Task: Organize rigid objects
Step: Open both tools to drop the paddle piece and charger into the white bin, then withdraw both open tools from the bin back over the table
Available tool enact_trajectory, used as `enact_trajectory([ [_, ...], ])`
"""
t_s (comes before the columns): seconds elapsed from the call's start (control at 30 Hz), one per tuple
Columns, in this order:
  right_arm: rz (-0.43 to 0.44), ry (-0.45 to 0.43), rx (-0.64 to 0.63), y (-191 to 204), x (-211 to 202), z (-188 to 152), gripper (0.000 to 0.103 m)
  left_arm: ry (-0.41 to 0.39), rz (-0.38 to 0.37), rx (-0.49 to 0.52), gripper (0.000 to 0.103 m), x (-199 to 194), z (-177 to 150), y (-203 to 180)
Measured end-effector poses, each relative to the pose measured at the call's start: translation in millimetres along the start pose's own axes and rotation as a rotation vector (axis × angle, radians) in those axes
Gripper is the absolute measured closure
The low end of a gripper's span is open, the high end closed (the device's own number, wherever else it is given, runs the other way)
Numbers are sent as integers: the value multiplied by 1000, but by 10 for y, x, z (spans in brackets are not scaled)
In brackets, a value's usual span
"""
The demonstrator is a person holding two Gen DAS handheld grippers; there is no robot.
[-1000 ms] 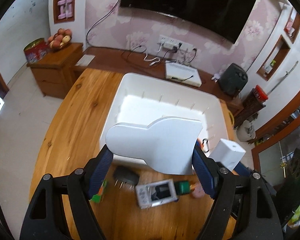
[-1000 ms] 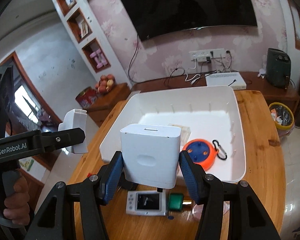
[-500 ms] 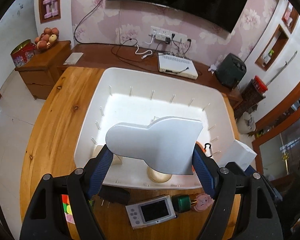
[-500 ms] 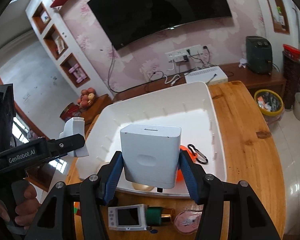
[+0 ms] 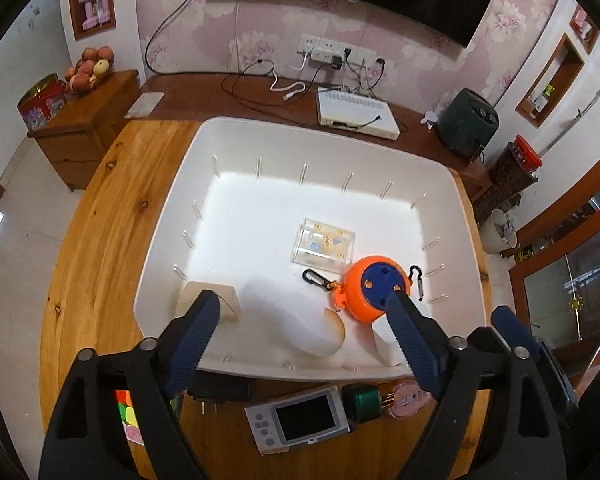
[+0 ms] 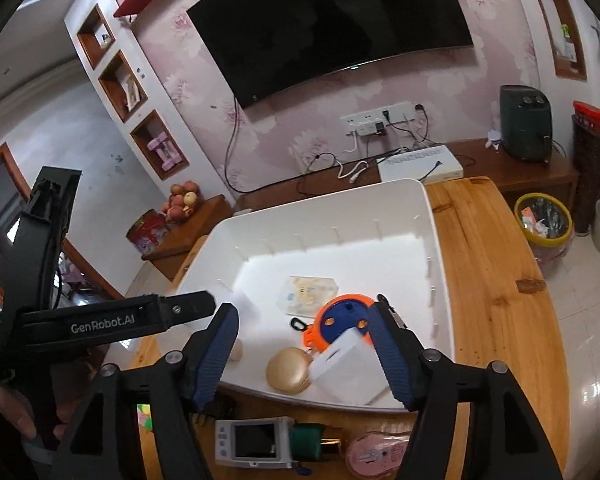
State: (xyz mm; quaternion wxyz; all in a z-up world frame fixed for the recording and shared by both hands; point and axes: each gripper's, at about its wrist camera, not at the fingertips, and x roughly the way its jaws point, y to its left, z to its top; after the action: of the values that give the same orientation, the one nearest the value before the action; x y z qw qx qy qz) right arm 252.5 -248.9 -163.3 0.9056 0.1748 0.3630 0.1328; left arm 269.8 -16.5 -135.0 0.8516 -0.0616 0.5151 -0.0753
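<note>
On the wooden table (image 5: 100, 216) a large white bin (image 5: 172, 208) takes up the middle, its near wall just ahead of both grippers.

Left gripper (image 5: 304, 320): jaws opening, pads clear of everything. Below the gap between them, on the bin floor near the near wall, lies a white flat object with a tan round end (image 5: 300, 320) — blurred in the left wrist view, so its exact pose cannot be told. A beige block (image 5: 230, 300) sits at the near left corner of the bin, partly behind the left finger.

Right gripper (image 6: 304, 352): jaws opening. The white box-shaped charger (image 6: 348, 372) lies tilted in the near right part of the bin, between the pads but not pressed by them.

Other contents of the bin:
- an orange round reel (image 5: 376, 284) with black clips, near the right wall, touching the charger in the right wrist view;
- a clear plastic case (image 5: 324, 244) just beyond the reel, toward the middle.

On the table, nearer than the bin, lie a small white device with a dark screen (image 5: 300, 420), a green item (image 5: 362, 398) and a pink item (image 5: 408, 396) in a row — and bright coloured pieces (image 5: 126, 416) at the far left.
</note>
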Motion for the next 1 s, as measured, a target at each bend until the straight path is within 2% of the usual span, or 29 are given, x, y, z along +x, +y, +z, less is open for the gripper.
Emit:
enact_trajectory([
  [0.3, 23, -36, -19, 135, -215, 15, 22, -88, 20, -33, 15, -383, -29, 99],
  [0.57, 49, -62, -35, 310, -431, 15, 20, -208, 84, -63, 15, -851, -120, 256],
  [0.63, 58, -65, -37, 357, -466, 11, 18, -238, 74, -78, 15, -965, -174, 320],
  [0.77, 84, -46, -35, 438, -510, -20, 18, -274, 90, -139, 15, -1149, -303, 494],
  [1.0, 113, 12, -20, 558, -509, -127, 18, -308, 172, -207, 15, -1398, -542, 795],
])
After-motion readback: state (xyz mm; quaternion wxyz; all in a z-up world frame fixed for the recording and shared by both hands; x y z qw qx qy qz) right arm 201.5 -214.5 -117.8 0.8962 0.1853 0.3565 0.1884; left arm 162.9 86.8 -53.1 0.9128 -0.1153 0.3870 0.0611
